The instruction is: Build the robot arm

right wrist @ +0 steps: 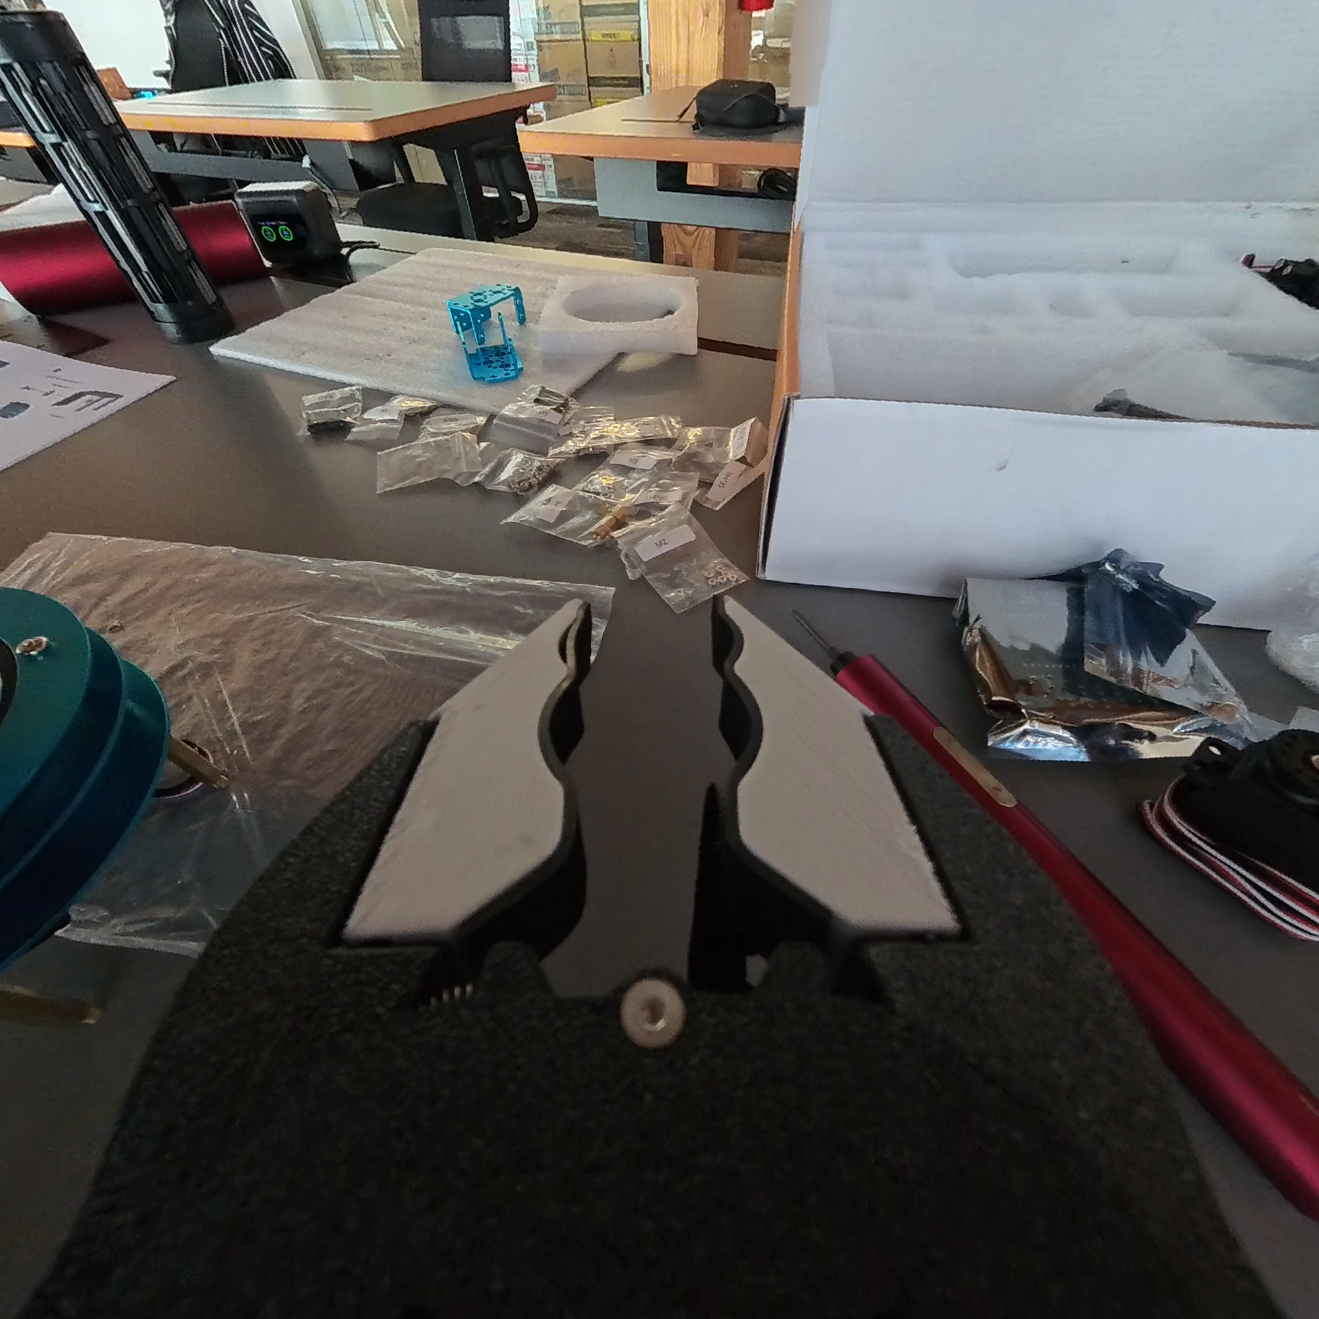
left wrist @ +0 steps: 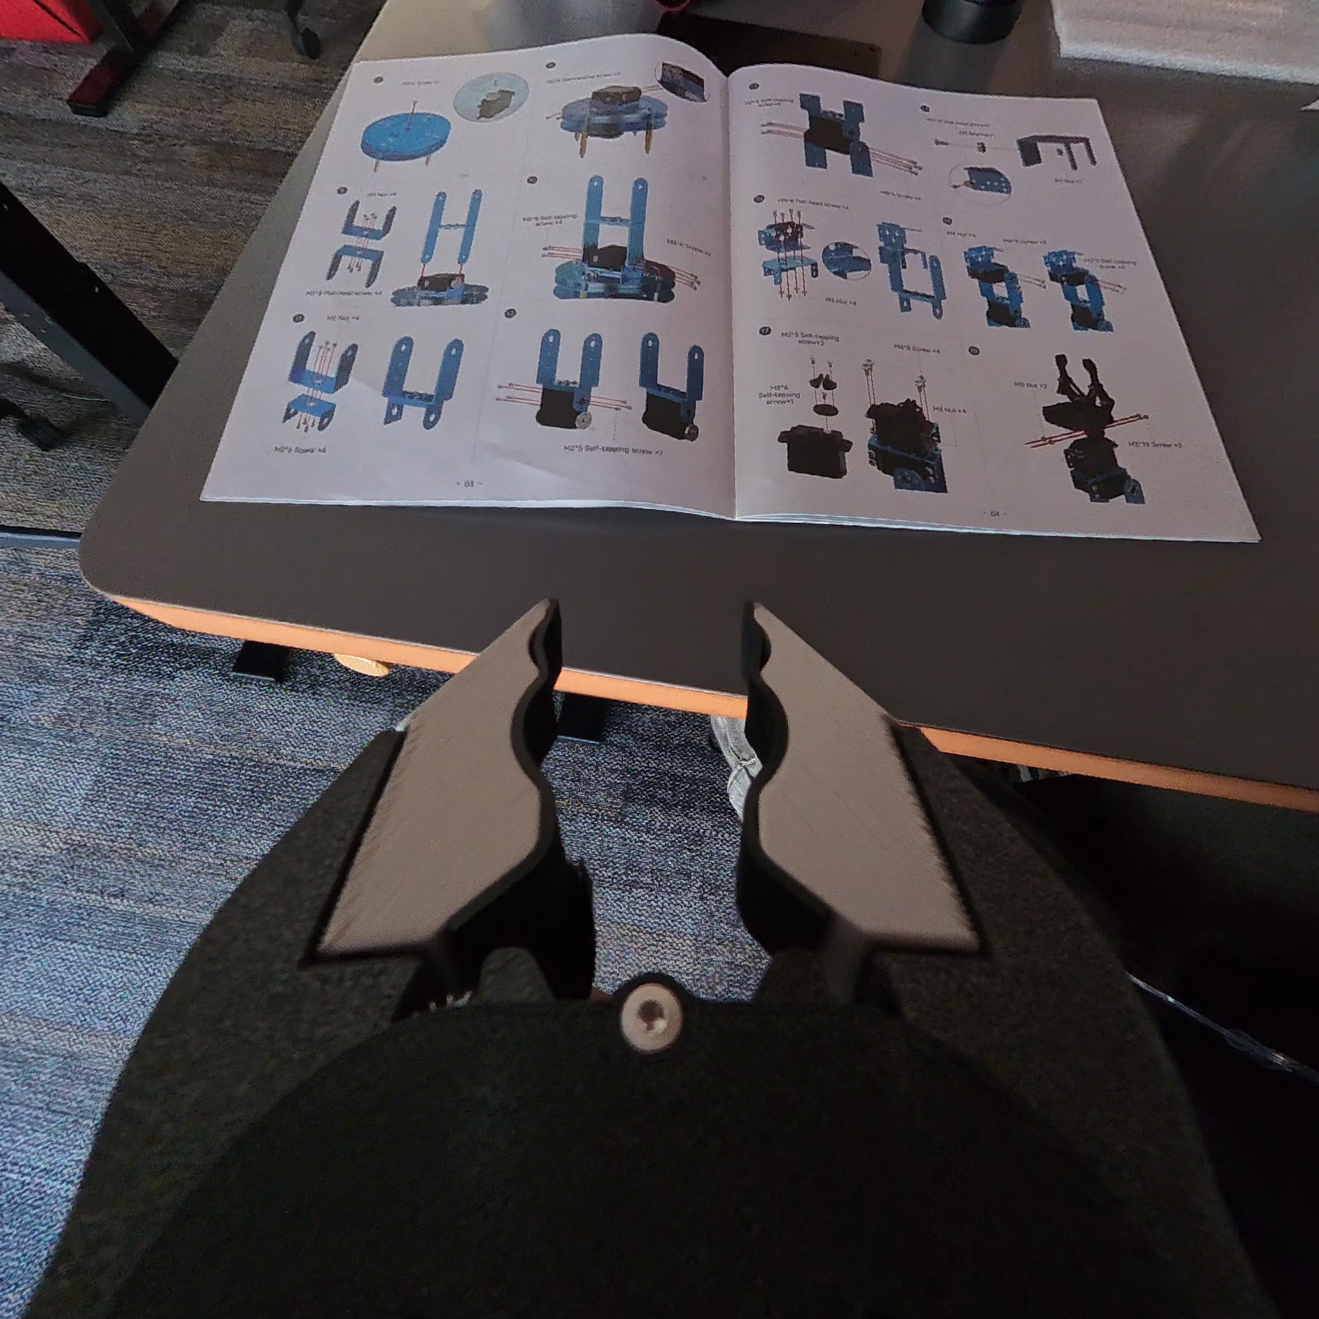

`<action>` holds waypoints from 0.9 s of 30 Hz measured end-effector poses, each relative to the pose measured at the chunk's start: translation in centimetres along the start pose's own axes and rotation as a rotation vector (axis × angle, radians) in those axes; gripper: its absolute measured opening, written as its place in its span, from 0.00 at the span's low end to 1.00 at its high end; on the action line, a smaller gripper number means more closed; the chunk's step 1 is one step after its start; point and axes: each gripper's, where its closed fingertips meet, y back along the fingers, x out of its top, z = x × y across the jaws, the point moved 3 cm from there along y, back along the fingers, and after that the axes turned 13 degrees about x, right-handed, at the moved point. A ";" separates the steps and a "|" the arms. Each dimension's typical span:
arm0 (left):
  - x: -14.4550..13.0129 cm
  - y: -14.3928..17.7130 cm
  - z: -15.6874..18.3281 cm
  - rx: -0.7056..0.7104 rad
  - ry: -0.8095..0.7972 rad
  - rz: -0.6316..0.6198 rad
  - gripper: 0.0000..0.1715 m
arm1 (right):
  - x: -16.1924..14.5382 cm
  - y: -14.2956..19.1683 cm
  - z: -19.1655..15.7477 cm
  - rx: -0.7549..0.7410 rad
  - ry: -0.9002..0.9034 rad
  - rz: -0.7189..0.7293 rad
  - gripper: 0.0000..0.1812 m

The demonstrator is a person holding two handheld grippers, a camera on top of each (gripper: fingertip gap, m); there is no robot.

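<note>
My left gripper (left wrist: pixel 651 615) is open and empty, held at the near edge of a dark table (left wrist: pixel 642 564), off the surface. An open instruction booklet (left wrist: pixel 728 285) with blue and black part drawings lies flat on the table ahead of it. My right gripper (right wrist: pixel 651 617) is open and empty, low over the dark table (right wrist: pixel 214 471). A red screwdriver (right wrist: pixel 1035 842) lies just to its right, tip pointing away. Several small clear bags of screws (right wrist: pixel 571 464) lie ahead. A teal round base (right wrist: pixel 64 756) sits at the left on a clear plastic sheet (right wrist: pixel 300 657).
An open white box (right wrist: pixel 1035 492) with foam inside stands at right. A silver foil bag (right wrist: pixel 1099 671) and a black servo with red and white wires (right wrist: pixel 1256 806) lie near it. A blue metal bracket (right wrist: pixel 485 335) sits on a foam sheet (right wrist: pixel 371 321). Carpet (left wrist: pixel 143 785) lies below the table edge. The tips of one gripper are about 70 centimetres away from the tips of the other.
</note>
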 end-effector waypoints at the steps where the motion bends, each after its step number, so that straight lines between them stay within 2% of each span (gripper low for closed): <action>1: 0.0 0.0 0.1 0.001 -0.005 -0.001 0.29 | 0.0 0.0 0.0 0.000 0.002 -0.002 0.18; 27: 0.3 0.3 0.6 0.003 -0.037 -0.001 0.29 | -0.2 -0.3 -0.3 0.008 0.019 -0.024 0.18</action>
